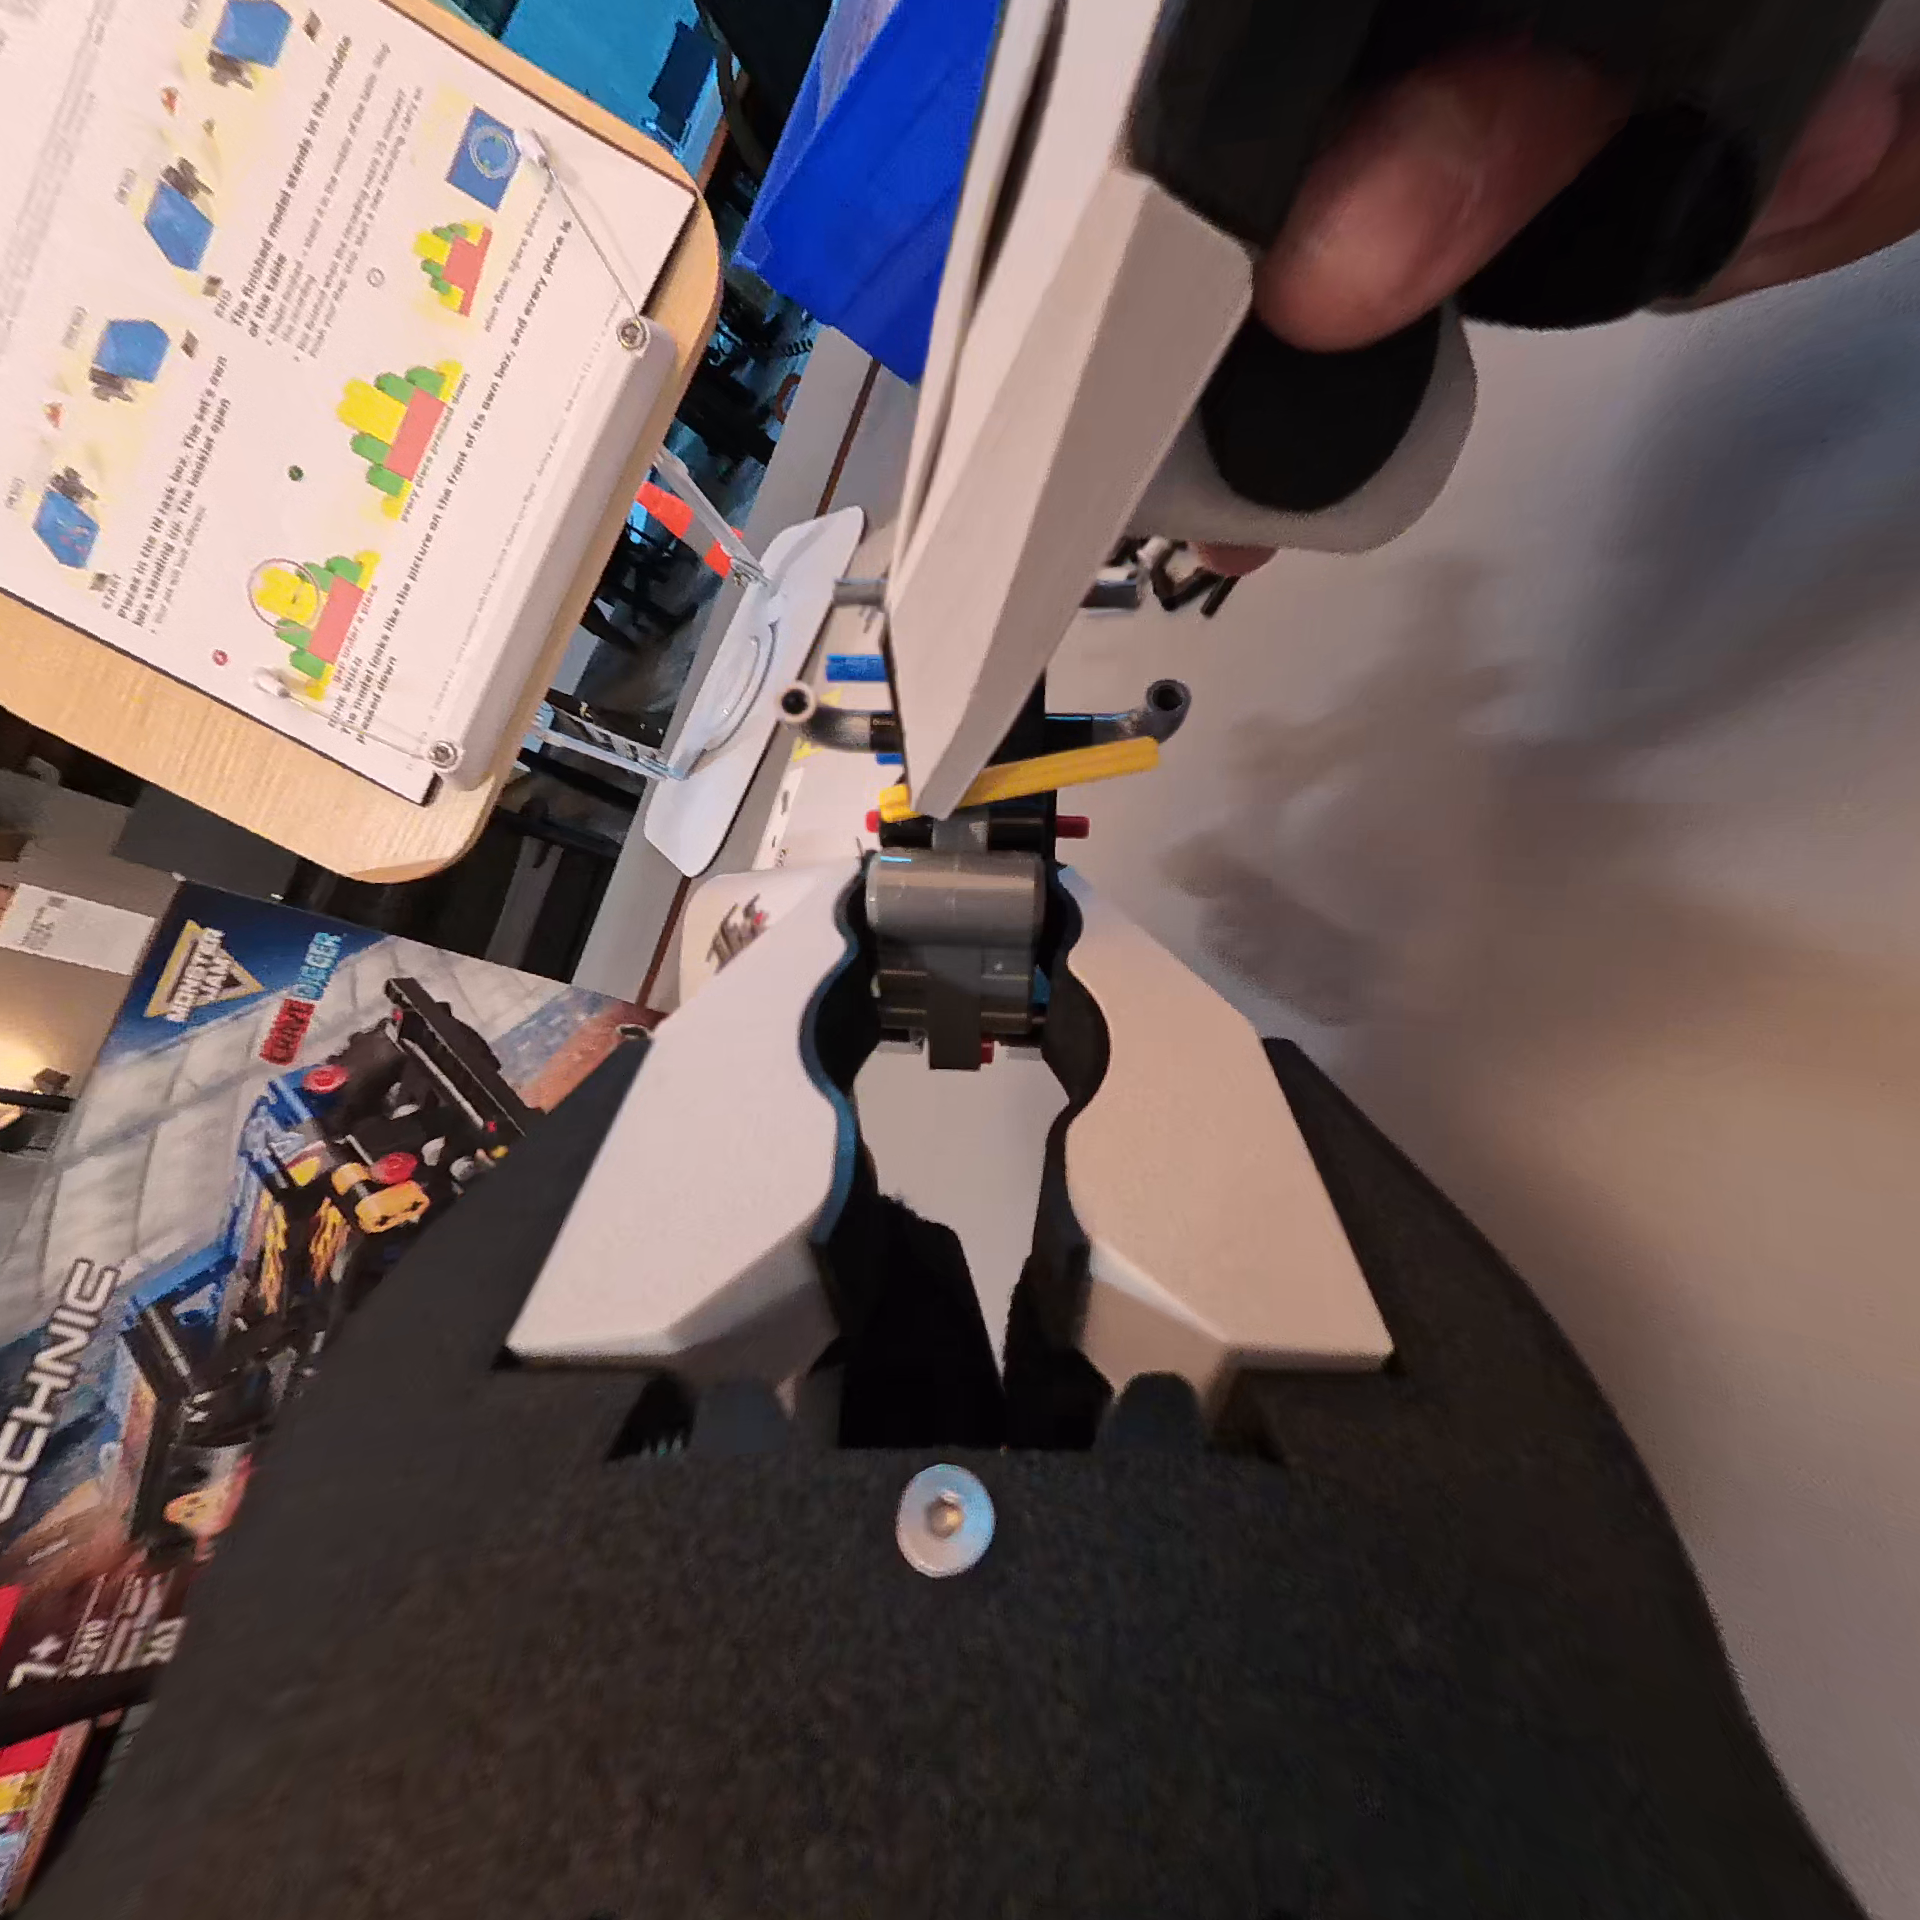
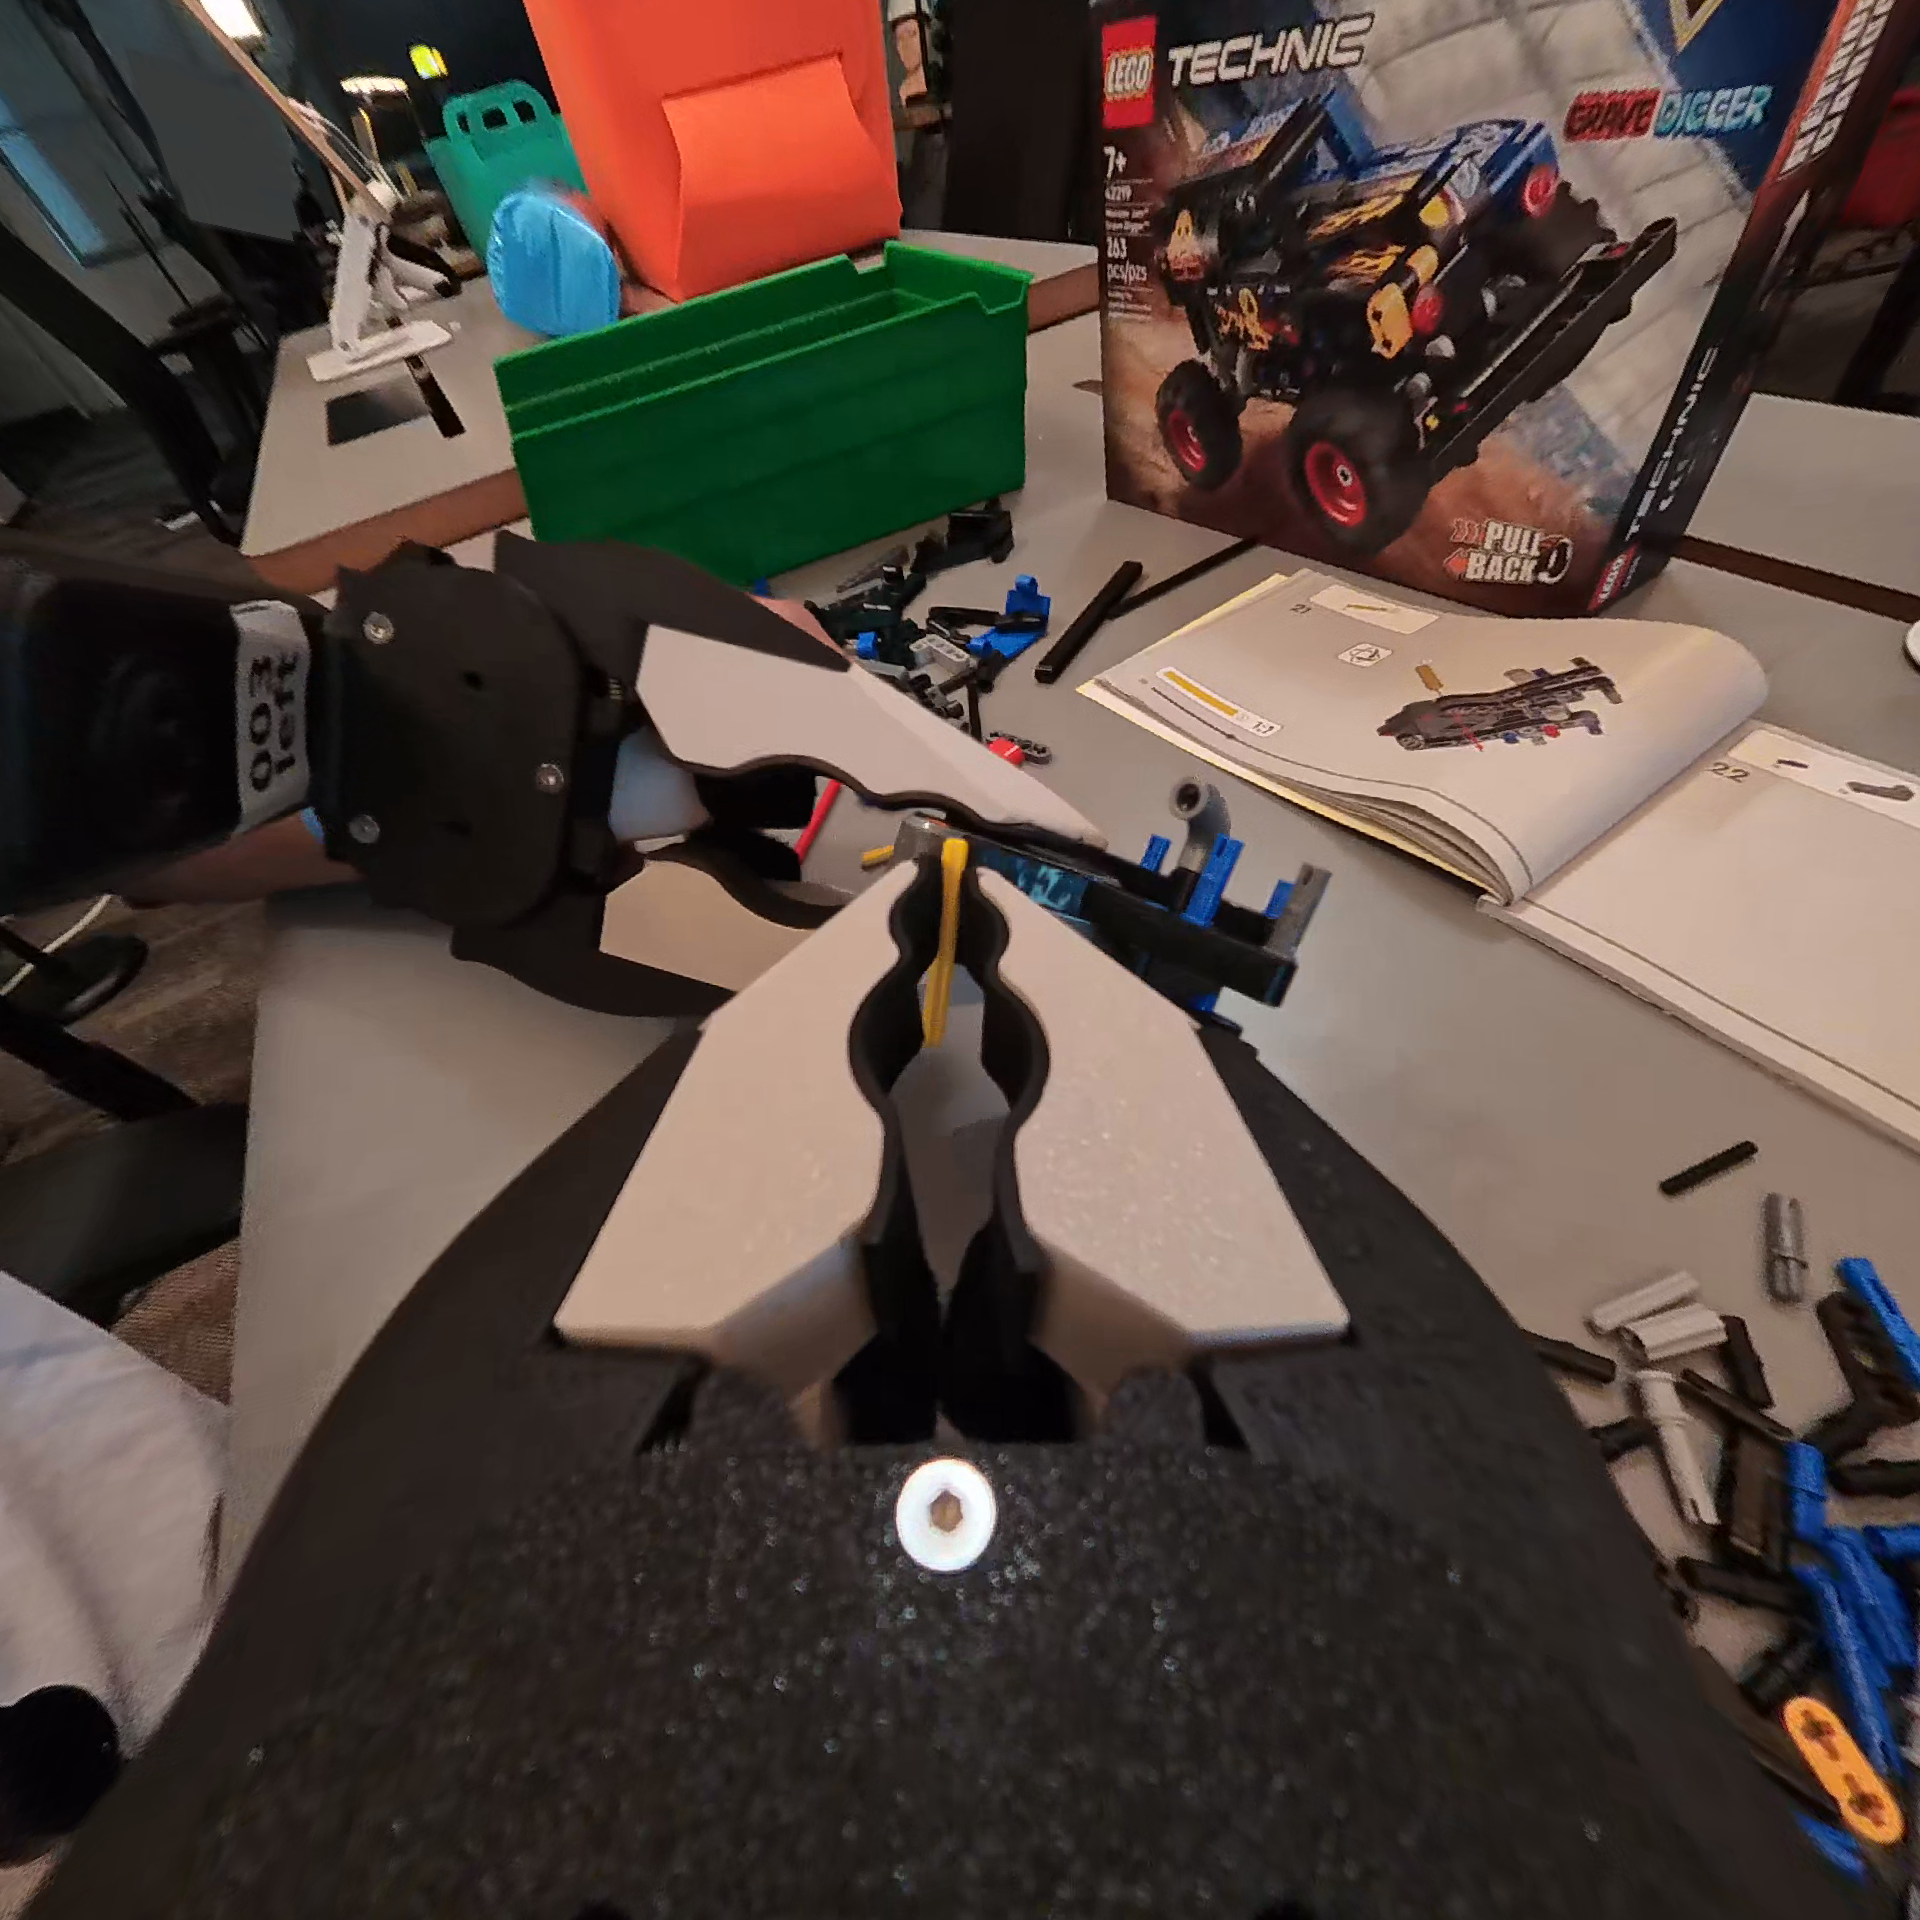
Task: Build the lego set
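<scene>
Left gripper (image 1: 956, 935) is clamped on the partly built black-and-grey lego chassis (image 2: 1174, 914), fingers closed on its dark grey block end; chassis sits low over the grey table (image 2: 1351, 1039), blue pins and a curved grey pipe piece sticking up from it. Right gripper (image 2: 943, 914) is nearly closed, pinching a thin yellow plastic axle (image 2: 943, 945) at the tips; axle stands roughly upright in the right wrist view, its top end right at the chassis near the left gripper's fingertip. In the left wrist view the same axle lies across the chassis under the right gripper's tip.

Writing and print: tall printed cardboard set box (image 2: 1455, 291) stands at the back of the table, showing a black-and-blue monster truck with red wheels plus logo and text. Open paper instruction booklet (image 2: 1455, 707) lies flat in front of it, showing build-step diagrams. A white tag with printed characters wraps the left gripper's body. A white laminated instruction sheet (image 1: 312, 343) on a light wooden board shows block diagrams and text, blurred.

Containers: green plastic bin (image 2: 769, 416) behind the left gripper, contents not visible. Orange folded box (image 2: 727, 135) behind it. Loose black, blue and grey pieces (image 2: 935, 623) are scattered on the table in front of the bin; a second loose pile (image 2: 1787, 1455) lies at right, with an orange piece.
</scene>
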Available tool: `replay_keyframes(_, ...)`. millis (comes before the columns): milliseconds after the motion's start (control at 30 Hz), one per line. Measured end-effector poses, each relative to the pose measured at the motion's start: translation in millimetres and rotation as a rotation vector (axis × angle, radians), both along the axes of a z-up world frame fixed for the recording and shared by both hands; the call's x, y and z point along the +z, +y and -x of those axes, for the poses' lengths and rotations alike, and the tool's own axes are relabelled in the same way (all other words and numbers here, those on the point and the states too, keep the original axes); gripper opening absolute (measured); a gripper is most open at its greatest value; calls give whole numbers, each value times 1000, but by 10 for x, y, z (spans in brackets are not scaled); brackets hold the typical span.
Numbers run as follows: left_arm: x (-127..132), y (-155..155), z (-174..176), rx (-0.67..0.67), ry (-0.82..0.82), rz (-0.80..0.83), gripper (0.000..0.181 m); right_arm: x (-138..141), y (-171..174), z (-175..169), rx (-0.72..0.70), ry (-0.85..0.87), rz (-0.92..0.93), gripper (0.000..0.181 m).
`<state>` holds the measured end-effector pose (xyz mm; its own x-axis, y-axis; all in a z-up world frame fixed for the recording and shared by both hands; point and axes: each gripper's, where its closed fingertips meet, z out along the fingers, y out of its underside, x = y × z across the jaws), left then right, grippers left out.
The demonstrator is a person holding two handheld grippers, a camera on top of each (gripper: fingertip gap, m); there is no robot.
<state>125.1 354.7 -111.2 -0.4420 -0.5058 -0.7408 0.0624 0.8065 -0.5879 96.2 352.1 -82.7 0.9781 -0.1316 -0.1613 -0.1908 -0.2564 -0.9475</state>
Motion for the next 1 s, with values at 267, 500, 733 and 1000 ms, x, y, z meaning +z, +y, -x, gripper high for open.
replay_keyframes(267,-177,26,-35,44,73,-15,26,-184,7,-98,-76,16,77,3)
replay_keyframes(500,-174,37,-32,63,105,12,26,173,-34,-204,-74,177,-174,3)
replay_keyframes(733,-32,-114,54,5,-23,-54,26,249,126,-230,-62,188,-214,3)
replay_keyframes(1000,-35,-69,38,5,-18,-61,26,205,116,-181,-50,125,-168,3)
